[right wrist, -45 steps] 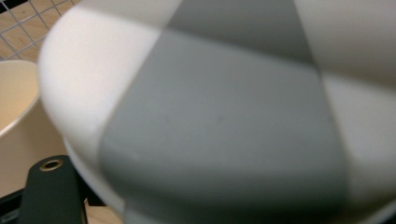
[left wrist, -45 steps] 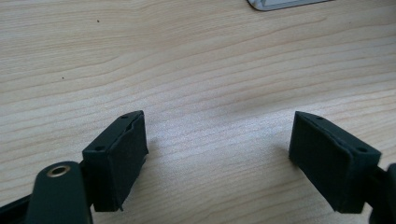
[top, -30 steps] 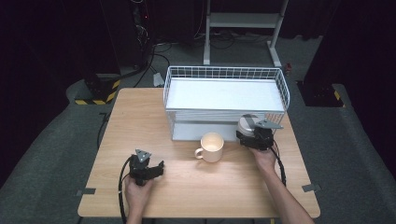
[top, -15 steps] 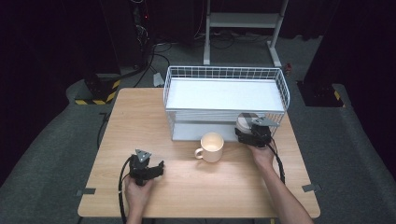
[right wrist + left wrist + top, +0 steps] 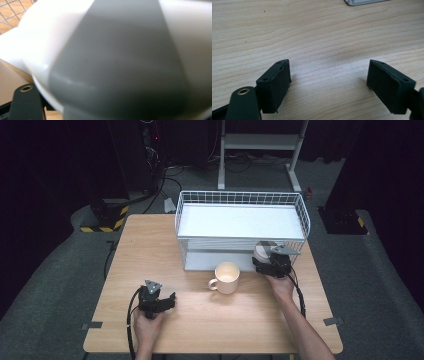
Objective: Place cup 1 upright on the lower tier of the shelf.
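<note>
A: Item in hand: a round white ceramic bowl with a broad grey stripe [image 5: 120, 62]. From above it sits at the front right corner of the white wire-mesh basket rack [image 5: 240, 199], at the far side of the light wooden table [image 5: 150, 250], right against the right gripper [image 5: 264, 259].

B: Any writing or brand on it?

A: None readable. The glaze is plain, white and grey, with no print that I can make out.

B: What does the right gripper view add?

A: The bowl at very close range, blurred, its rim low in the frame. A bit of wire mesh shows top left and wood below it. The pads are covered by the bowl.

B: Is the bowl clamped?

A: The jaws have just been opening, with the bowl between them. Whether the pads press on it now, I cannot tell.

B: And the high view?

A: It gives the layout. A cream ceramic mug with a handle [image 5: 226, 278] stands on the table just in front of the rack, near the bowl but apart from it. The left gripper [image 5: 156, 301] rests low at the near left, well apart from mug and rack.

B: Left fingers?

A: In the left gripper view the two black pads [image 5: 278, 85] stand apart over bare wood, nothing between them. A pale rack corner shows at the top edge.
</note>
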A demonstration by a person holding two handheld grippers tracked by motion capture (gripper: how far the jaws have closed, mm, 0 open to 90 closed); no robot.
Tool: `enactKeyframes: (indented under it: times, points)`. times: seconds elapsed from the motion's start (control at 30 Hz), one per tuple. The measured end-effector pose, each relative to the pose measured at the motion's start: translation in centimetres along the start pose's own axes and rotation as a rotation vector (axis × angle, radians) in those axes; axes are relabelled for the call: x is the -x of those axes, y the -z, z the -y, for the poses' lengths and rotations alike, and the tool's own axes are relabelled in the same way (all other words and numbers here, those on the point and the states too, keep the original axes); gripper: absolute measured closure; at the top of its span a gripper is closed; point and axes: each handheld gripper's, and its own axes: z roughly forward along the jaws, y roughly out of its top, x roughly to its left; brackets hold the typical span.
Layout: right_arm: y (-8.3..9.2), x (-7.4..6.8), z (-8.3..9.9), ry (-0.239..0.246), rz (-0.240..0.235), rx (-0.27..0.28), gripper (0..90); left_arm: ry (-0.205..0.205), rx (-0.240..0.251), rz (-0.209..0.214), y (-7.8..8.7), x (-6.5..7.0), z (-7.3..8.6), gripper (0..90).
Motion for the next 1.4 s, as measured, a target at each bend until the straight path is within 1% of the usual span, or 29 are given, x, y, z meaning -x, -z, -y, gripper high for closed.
enactKeyframes:
  times: [0.03, 0.07, 0.13, 0.27, 0.37, 0.4, 0.5, 0.57, 0.6, 0.63, 0.8, 0.9, 0.97, 1.03, 1.07, 1.1, 1.13, 1.17, 1.2, 1.23, 1.4]
  points:
    - [0.0, 0.0, 0.0, 0.0, 0.0, 0.0, 16.8, 0.0, 0.0, 0.0, 0.0, 0.0, 0.0, 19.5]
    - [0.0, 0.1, 0.0, -0.001, 0.001, -0.01, 14.1, 0.0, 0.0, 0.0, 0.0, 0.0, 0.0, 19.5]
    - [0.0, 0.2, 0.1, -0.011, 0.003, -0.015, 12.1, 0.0, 0.0, 0.0, 0.0, 0.0, 0.0, 19.5]
    - [-0.1, 0.4, 0.1, -0.012, -0.003, -0.018, 11.2, 0.001, 0.001, 0.0, 0.0, 0.0, 0.0, 19.6]
    - [0.0, 0.2, 0.2, -0.024, 0.003, -0.034, 10.8, 0.0, -0.001, 0.001, 0.0, 0.0, 0.0, 19.6]
    - [0.1, 0.2, 0.3, -0.011, 0.007, -0.04, 10.4, 0.002, 0.001, 0.001, 0.0, 0.0, 0.0, 19.6]
    - [0.2, 0.3, 0.4, -0.007, 0.011, -0.036, 10.4, 0.002, 0.001, 0.001, 0.0, 0.0, 0.0, 19.6]
    - [0.2, 0.3, 0.7, -0.018, 0.006, -0.035, 10.2, 0.003, 0.001, 0.001, 0.0, 0.0, 0.0, 19.6]
    - [0.3, 0.2, 0.7, -0.038, 0.009, -0.043, 10.4, 0.002, 0.001, 0.001, 0.0, 0.0, 0.0, 19.6]
    - [0.4, 0.1, 0.7, -0.045, 0.016, -0.045, 10.9, 0.002, 0.001, 0.001, 0.0, 0.0, 0.0, 19.7]
    - [0.8, 0.1, 0.9, -0.038, 0.021, -0.036, 12.8, 0.002, -0.001, 0.001, 0.0, 0.0, 0.0, 19.8]
    - [1.1, 0.1, 1.5, -0.055, 0.017, -0.028, 14.2, 0.003, -0.001, -0.001, 0.0, 0.0, 0.0, 20.0]
    - [1.2, 0.0, 1.7, -0.048, 0.021, -0.029, 14.5, 0.004, -0.001, -0.001, 0.0, 0.0, 0.0, 20.1]
    - [1.2, -0.1, 2.1, -0.044, 0.03, -0.048, 15.4, 0.004, -0.001, -0.001, 0.0, 0.0, 0.0, 20.1]
    - [1.2, -0.1, 2.2, -0.032, 0.032, -0.056, 15.5, 0.004, -0.001, -0.001, 0.0, 0.0, 0.0, 20.1]
    - [1.2, -0.1, 2.2, -0.032, 0.032, -0.056, 15.5, 0.004, -0.001, -0.001, 0.0, 0.0, 0.0, 20.1]
    - [1.2, -0.2, 2.3, -0.03, 0.04, -0.079, 17.1, 0.005, 0.0, -0.002, 0.0, 0.0, 0.0, 20.2]
    - [1.3, -0.3, 2.4, -0.029, 0.035, -0.079, 19.3, 0.005, 0.0, -0.002, 0.0, 0.0, 0.0, 20.1]
    - [1.4, -0.3, 2.6, -0.016, 0.033, -0.073, 21.0, 0.005, 0.0, -0.002, 0.0, 0.0, 0.0, 20.1]
    - [1.5, -0.4, 2.7, -0.01, 0.038, -0.074, 21.5, 0.005, 0.0, -0.002, 0.0, 0.0, 0.0, 20.2]
    - [2.0, -0.3, 3.2, -0.028, 0.035, -0.079, 25.2, 0.004, 0.0, -0.002, 0.0, 0.0, 0.0, 20.2]
